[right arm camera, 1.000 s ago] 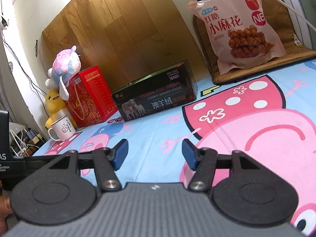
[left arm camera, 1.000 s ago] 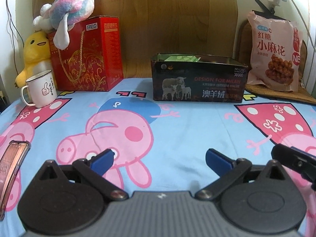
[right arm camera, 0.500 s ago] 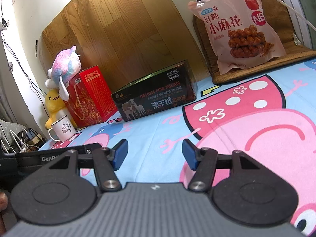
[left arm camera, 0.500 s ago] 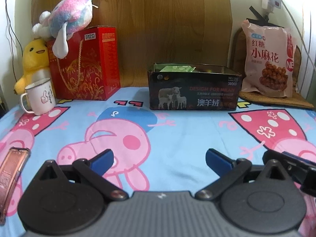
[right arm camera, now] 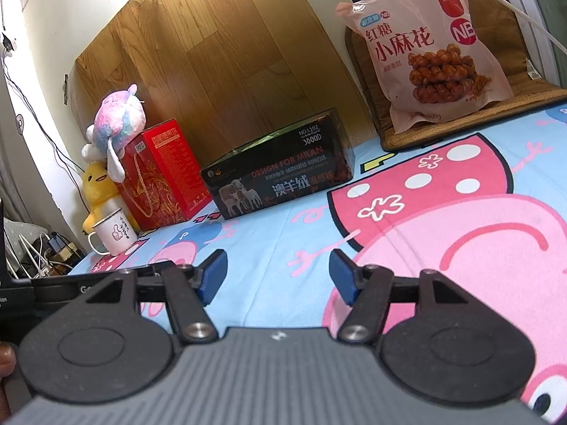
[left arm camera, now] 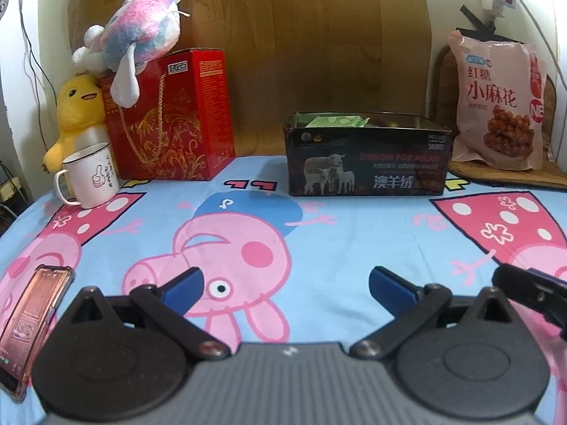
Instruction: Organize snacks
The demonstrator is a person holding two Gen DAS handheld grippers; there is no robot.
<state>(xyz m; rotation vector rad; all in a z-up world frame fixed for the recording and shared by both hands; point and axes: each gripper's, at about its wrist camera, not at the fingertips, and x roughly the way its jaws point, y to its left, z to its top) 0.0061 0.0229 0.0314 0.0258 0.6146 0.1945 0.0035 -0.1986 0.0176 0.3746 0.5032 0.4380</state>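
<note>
Snack bag (left arm camera: pixel 499 106) right of box (left arm camera: pixel 366 157)

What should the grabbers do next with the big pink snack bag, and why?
Probably reach the right gripper toward the snack bag. Both it and the left gripper are open and empty. The bag leans on a mat at the back right, outside the dark box. That box is open on top, with a green packet already inside, so it looks like where snacks go.

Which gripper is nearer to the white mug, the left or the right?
Left. The left gripper is right of the white mug; the right gripper lies further right.
</note>
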